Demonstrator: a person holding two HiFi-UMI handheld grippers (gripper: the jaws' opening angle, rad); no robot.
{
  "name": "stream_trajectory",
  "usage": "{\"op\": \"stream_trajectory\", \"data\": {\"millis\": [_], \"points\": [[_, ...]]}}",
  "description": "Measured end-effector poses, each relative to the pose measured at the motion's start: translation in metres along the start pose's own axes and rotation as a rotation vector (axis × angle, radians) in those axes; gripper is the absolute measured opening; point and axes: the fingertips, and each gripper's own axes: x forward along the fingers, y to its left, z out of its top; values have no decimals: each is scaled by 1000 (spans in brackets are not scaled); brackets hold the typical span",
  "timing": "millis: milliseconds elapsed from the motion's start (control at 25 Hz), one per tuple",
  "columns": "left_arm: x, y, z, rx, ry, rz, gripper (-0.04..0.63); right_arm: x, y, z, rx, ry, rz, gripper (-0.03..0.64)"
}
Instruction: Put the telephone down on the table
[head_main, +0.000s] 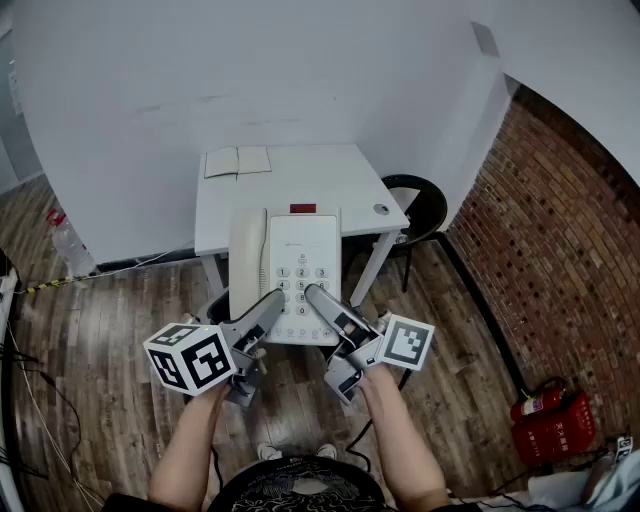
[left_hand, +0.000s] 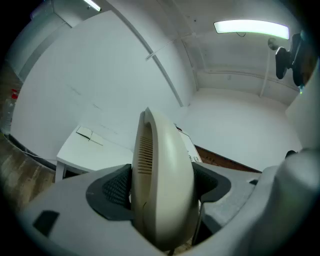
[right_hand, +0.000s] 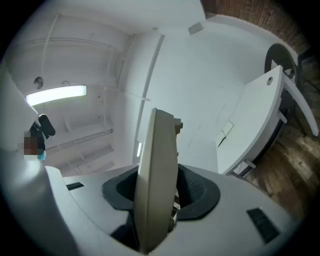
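A cream-white telephone (head_main: 290, 272) with its handset on the left and a keypad is held in the air, its far end over the front edge of the small white table (head_main: 345, 185). My left gripper (head_main: 272, 302) is shut on its near left end; in the left gripper view the dark pads (left_hand: 116, 189) press on both sides of the handset side of the telephone (left_hand: 161, 185). My right gripper (head_main: 314, 296) is shut on the near right end, and in the right gripper view the thin edge of the telephone (right_hand: 156, 185) stands upright between the pads (right_hand: 196, 192).
An open booklet (head_main: 238, 160) lies at the table's back left, and a small round hole (head_main: 381, 210) is at its right. A black chair (head_main: 422, 205) stands right of the table by a brick wall (head_main: 560, 230). Red fire extinguishers (head_main: 550, 418) and a bottle (head_main: 68, 240) stand on the wooden floor.
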Motion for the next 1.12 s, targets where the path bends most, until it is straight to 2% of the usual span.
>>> {"op": "stream_trajectory", "data": {"millis": [440, 840, 960, 1120], "points": [[4, 15, 1, -11, 12, -26, 359, 10, -8, -2, -14, -17, -22, 184], [43, 29, -8, 0, 27, -17, 359, 9, -46, 19, -4, -24, -17, 184], [76, 31, -8, 6, 30, -3, 359, 7, -68, 44, 8, -21, -5, 184], [142, 26, -3, 12, 40, 18, 359, 1, -102, 102, 21, -15, 11, 184]]}}
